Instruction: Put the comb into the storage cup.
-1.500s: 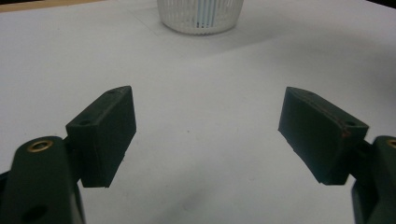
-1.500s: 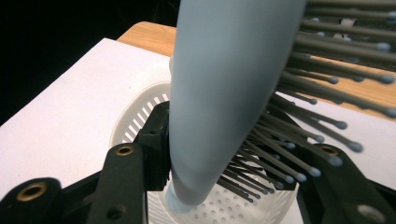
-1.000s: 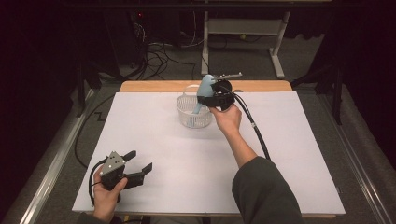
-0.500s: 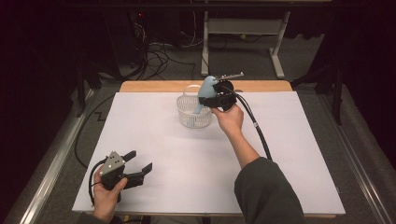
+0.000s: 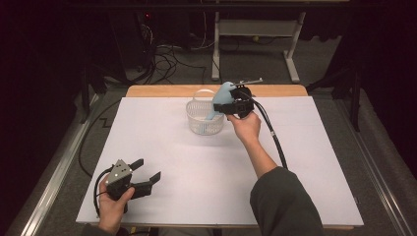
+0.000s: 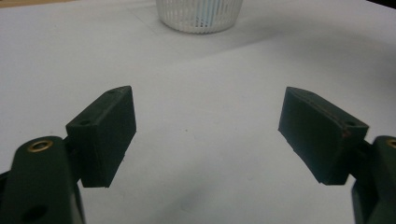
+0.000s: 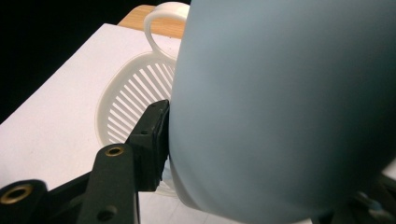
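While my right gripper (image 5: pixel 227 105), fingers clamped on the pale blue object (image 5: pixel 222 96), dipped lower over the basket (image 5: pixel 204 120) (drop looks close), left gripper (image 5: pixel 134 178) idles lower left, fingers apart.

Hidden, cropped and unclear parts

In the right gripper view, the pale blue object (image 7: pixel 285 107) sits so close to the lens that it runs off the top and right edges, blurred, its shape unreadable; it covers the right jaw and most of the white basket (image 7: pixel 126 100). In the left gripper view, the basket (image 6: pixel 200 16) is cut by the top edge, its rim unseen. In the high view, the blue object (image 5: pixel 222 96) is small, possibly a soft toy, and the right gripper (image 5: pixel 231 104) hides its lower right side.
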The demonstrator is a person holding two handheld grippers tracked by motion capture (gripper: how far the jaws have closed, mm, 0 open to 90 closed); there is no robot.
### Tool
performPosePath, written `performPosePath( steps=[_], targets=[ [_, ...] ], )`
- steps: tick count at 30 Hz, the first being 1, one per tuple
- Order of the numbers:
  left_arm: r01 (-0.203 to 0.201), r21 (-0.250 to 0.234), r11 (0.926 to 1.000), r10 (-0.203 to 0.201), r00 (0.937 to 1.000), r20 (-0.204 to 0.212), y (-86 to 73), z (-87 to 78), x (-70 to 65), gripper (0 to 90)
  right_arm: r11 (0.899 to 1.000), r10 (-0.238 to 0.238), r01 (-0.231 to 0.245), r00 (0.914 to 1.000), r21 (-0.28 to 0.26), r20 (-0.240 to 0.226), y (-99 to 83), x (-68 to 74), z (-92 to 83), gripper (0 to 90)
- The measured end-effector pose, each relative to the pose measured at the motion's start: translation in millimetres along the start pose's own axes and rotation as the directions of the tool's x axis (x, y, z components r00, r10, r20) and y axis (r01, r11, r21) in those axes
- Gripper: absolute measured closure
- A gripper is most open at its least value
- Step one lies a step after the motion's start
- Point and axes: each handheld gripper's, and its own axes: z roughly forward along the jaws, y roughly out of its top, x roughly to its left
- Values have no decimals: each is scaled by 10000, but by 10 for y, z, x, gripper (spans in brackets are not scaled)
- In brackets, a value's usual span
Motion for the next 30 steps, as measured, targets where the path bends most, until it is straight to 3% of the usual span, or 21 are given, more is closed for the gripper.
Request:
performPosePath(
  steps=[21,30],
  targets=[
    [30,-20,10000,-30,10000,22,0,1,-1,200,9993,156,-166,9995,347,280,-48,-77,34,397],
    [34,-10,10000,-34,10000,38,0,2,-1,200,9995,-30,21,9995,316,298,-58,-101,23,363]
  ],
)
